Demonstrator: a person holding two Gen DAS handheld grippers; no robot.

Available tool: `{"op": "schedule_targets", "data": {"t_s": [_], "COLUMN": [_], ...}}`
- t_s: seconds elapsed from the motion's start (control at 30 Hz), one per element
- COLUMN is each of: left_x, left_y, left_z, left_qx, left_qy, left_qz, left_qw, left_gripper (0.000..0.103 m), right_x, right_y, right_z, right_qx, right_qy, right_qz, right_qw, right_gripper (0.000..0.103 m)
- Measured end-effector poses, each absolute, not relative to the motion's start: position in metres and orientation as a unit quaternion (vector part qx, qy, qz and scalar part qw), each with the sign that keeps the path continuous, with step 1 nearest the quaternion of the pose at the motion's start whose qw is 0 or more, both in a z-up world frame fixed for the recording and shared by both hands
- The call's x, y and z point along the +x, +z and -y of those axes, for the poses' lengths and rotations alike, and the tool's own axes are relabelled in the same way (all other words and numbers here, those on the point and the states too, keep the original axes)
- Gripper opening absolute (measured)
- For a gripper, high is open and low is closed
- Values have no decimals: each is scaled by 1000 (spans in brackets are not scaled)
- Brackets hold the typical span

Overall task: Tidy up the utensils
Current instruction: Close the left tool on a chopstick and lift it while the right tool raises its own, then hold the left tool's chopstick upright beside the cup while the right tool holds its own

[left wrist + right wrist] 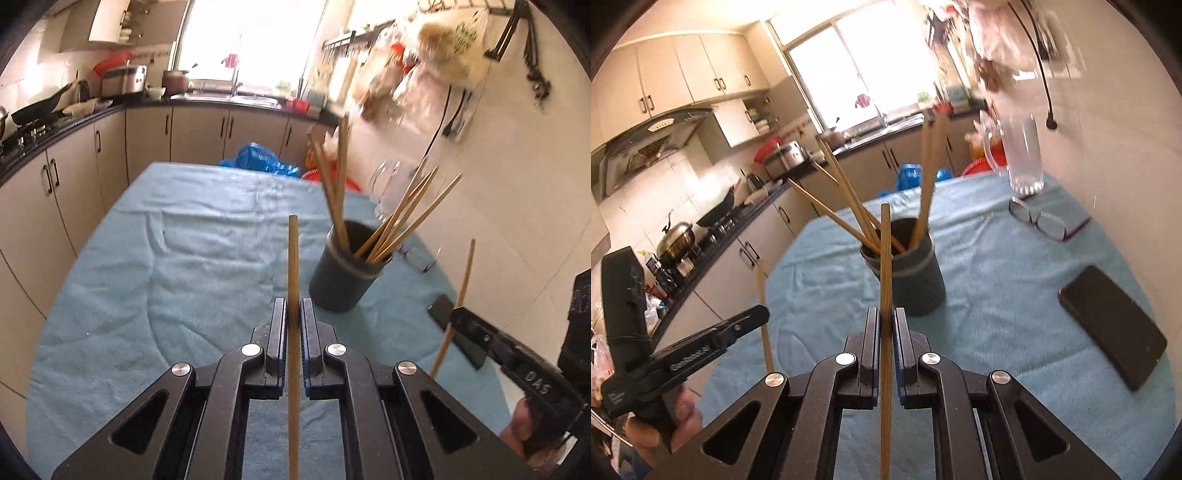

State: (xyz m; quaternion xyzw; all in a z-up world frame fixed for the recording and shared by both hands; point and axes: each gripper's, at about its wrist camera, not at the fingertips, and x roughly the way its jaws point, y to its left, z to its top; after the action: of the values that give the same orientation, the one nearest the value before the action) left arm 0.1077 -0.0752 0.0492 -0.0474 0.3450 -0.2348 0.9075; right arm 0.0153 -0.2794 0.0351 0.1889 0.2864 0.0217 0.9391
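Observation:
A dark round holder (345, 273) stands on the blue cloth and has several wooden chopsticks (402, 218) leaning in it; it also shows in the right wrist view (912, 277). My left gripper (293, 314) is shut on one upright chopstick (293, 258), a little left of and nearer than the holder. My right gripper (885, 321) is shut on another upright chopstick (885, 251), just in front of the holder. Each gripper shows in the other's view, the right one (456, 314) and the left one (759, 314), both holding a chopstick.
A blue cloth (184, 258) covers the table. A black phone (1112, 325), glasses (1049, 221) and a glass jug (1023, 162) lie by the right wall. Kitchen counters (74, 122) run along the left and far side. Blue bags (258, 158) sit beyond the table.

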Motion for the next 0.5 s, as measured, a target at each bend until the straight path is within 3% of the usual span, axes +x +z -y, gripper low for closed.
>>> {"op": "schedule_targets", "data": {"t_s": [0.5], "left_x": [88], "left_y": [72], "left_z": [74], "left_qx": [-41], "left_qy": [-246], "left_qz": [-313], "left_qw": [916], "left_gripper": [6], "right_x": [12], "right_y": [44], "right_z": [275], "right_qx": [182], "right_qy": [26], "right_qz": [-277], "right_qw": [943], "right_gripper": [7]}}
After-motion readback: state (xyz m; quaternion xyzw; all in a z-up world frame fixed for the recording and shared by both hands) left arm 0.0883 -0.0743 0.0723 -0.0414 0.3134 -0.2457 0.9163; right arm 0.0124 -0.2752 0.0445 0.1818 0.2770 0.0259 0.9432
